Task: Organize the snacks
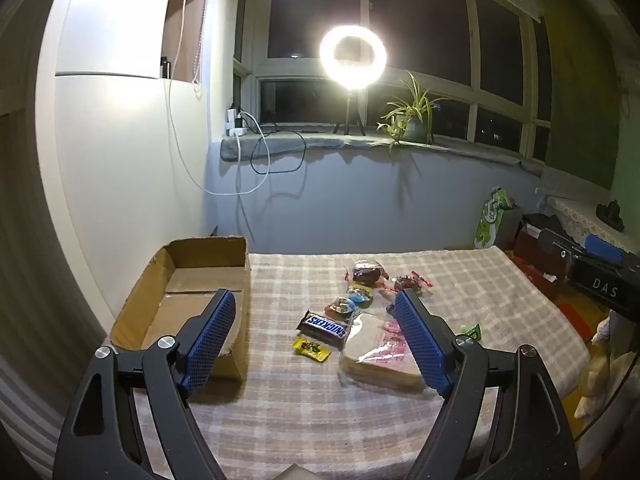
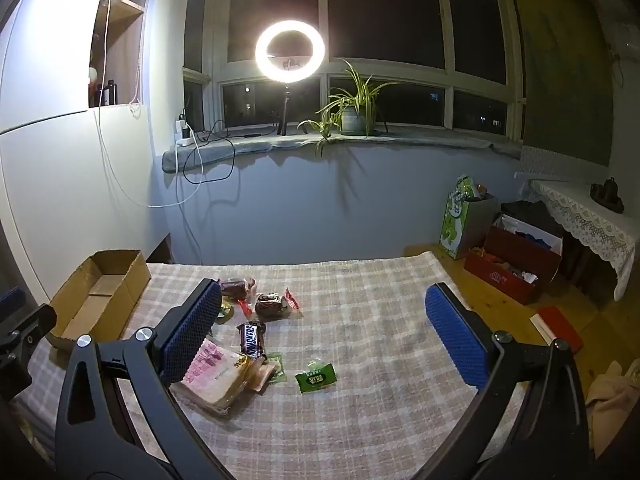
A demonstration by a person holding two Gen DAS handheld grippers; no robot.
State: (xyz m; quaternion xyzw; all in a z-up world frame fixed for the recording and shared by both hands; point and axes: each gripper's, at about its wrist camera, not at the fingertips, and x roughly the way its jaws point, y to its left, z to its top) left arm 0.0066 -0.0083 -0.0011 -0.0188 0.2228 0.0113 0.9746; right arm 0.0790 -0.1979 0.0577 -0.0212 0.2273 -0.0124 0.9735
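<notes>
On the checked cloth (image 1: 320,412), snacks cluster around the Snickers bar (image 1: 325,327) with the empty cardboard box (image 1: 180,304) at their nine o'clock, seemingly their destination, so left gripper (image 1: 316,300) and right gripper (image 2: 324,292) hover spread wide, holding nothing.

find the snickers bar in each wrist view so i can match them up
Left wrist: the Snickers bar lies low at centre on the checked cloth, between the two open fingers, right of the cardboard box.
Right wrist: the bar lies left of centre, near the left finger.
Shared landmark: the ring light on the windowsill.
</notes>
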